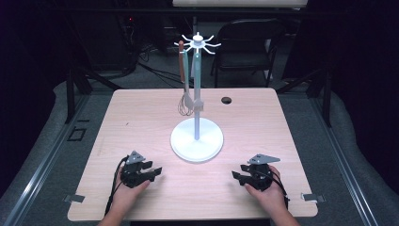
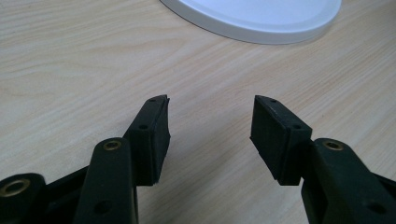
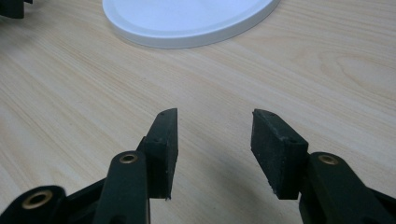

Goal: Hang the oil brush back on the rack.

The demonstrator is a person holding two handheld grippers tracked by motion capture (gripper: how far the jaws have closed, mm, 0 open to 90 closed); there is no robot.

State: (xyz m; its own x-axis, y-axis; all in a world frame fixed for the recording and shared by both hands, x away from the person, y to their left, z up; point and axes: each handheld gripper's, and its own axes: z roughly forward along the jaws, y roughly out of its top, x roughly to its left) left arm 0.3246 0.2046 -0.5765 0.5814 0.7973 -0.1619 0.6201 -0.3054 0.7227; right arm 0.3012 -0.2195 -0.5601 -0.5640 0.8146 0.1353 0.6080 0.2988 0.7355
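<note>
Both claws, left [image 1: 154,171] and right [image 1: 236,176], gape empty; the high view adds the rack's hanging whisk [image 1: 185,104].

The pale wood-grain tabletop [image 1: 141,122] has a small dark round hole [image 1: 226,100] near its far edge. A white utensil stand with a round flat base [image 1: 196,141] rests on it at the middle. Both black hand-held grippers sit near the front edge, the left hand-held gripper [image 1: 153,172] and the right hand-held gripper [image 1: 237,177], jaws apart.
</note>
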